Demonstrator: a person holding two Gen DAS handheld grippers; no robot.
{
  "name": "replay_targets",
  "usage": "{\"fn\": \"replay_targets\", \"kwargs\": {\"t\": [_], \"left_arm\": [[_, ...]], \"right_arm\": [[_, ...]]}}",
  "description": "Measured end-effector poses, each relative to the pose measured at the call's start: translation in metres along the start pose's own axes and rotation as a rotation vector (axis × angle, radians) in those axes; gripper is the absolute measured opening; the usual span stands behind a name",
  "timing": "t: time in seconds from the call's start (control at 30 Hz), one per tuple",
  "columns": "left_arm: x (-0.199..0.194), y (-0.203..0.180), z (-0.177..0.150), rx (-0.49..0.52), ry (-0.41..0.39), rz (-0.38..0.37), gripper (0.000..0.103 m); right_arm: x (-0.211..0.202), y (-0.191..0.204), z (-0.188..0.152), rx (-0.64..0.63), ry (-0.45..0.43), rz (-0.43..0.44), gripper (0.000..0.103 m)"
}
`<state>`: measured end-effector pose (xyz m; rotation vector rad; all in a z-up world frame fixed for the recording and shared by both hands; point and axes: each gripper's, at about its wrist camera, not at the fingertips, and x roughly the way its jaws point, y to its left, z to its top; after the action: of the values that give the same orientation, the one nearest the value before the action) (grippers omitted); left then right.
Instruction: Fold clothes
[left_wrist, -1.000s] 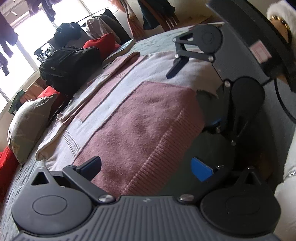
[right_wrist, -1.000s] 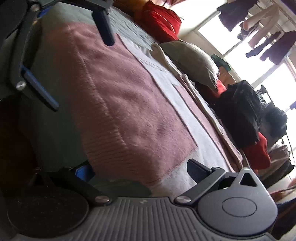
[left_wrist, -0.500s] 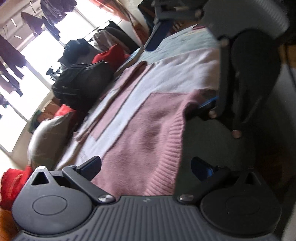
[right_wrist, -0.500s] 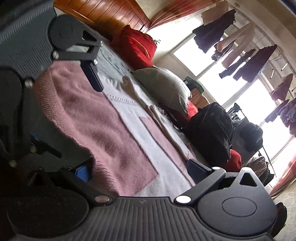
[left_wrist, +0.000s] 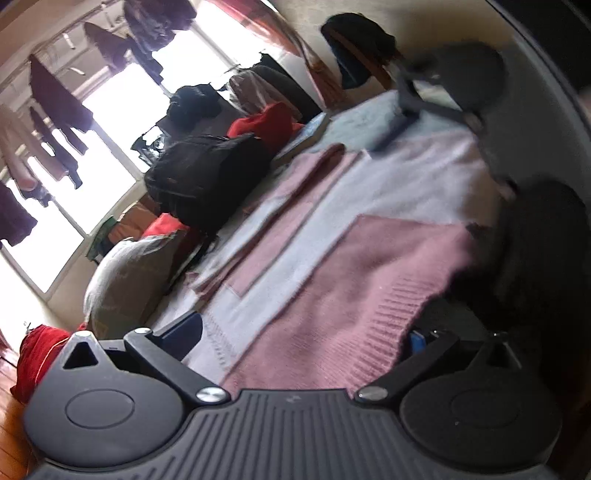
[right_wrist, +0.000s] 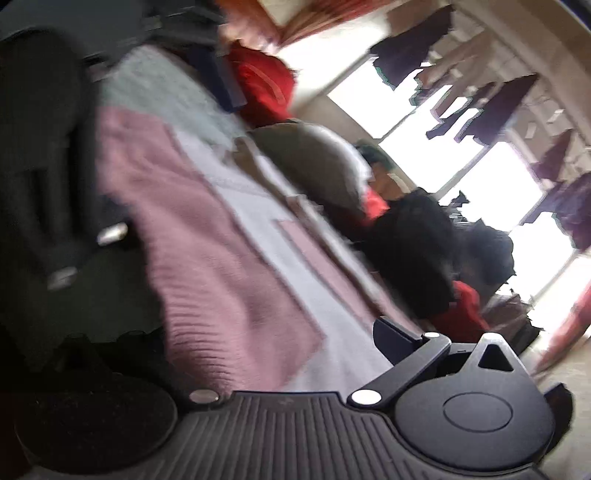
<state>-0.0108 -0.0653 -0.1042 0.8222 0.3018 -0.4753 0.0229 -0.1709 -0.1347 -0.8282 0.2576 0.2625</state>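
A pink and white knitted sweater (left_wrist: 332, 258) lies spread on the bed, its ribbed hem (left_wrist: 384, 332) toward me. My left gripper (left_wrist: 301, 332) is open, fingers wide apart, and the hem reaches down between them, touching the right finger (left_wrist: 419, 339). The right gripper (left_wrist: 443, 166) shows blurred at the sweater's right side. In the right wrist view the sweater (right_wrist: 221, 277) fills the space in front of my right gripper (right_wrist: 266, 347), which is open; its left finger is hidden by the hem. The left gripper (right_wrist: 166, 158) is a dark blur at upper left.
A grey pillow (left_wrist: 125, 280), a black backpack (left_wrist: 207, 177) and red bags (left_wrist: 269, 122) line the bed's far side. Clothes hang at the bright window (right_wrist: 461, 122). Dark green bedsheet (right_wrist: 92, 295) shows beside the hem. Wooden floor (left_wrist: 11, 413) lies at the lower left.
Both grippers have closed in on the ribbed hem and tilted up toward the window. The hem now lies between each gripper's fingers. Fingers stay as wide apart as before.
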Motion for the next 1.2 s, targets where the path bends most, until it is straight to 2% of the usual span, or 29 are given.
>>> {"fn": "replay_targets", "kwargs": {"t": [0.17,0.33,0.43,0.73,0.83,1.03,1.2], "left_arm": [[0.006,-0.009,0.001,-0.007,-0.021,-0.057,0.102],[0.021,-0.011,-0.004,0.037,0.025,0.122,0.102],[0.022,-0.004,-0.013,0.044,0.060,0.182,0.102],[0.011,0.009,-0.043,0.074,0.129,0.250,0.103],[0.013,0.013,-0.043,0.084,0.131,0.276,0.103],[0.017,0.015,-0.037,0.090,0.119,0.297,0.103],[0.017,0.020,-0.035,0.099,0.106,0.314,0.103]], "right_arm": [[-0.001,-0.016,0.004,0.076,-0.033,-0.035,0.103],[0.001,-0.016,0.001,0.079,-0.040,-0.035,0.103],[0.005,-0.010,-0.007,0.065,-0.013,-0.035,0.103],[0.019,-0.023,-0.035,0.050,0.130,-0.134,0.103],[0.019,-0.028,-0.037,0.061,0.134,-0.140,0.103],[0.024,-0.016,-0.030,-0.014,0.116,-0.177,0.103],[0.028,-0.020,-0.024,-0.046,0.102,-0.238,0.103]]}}
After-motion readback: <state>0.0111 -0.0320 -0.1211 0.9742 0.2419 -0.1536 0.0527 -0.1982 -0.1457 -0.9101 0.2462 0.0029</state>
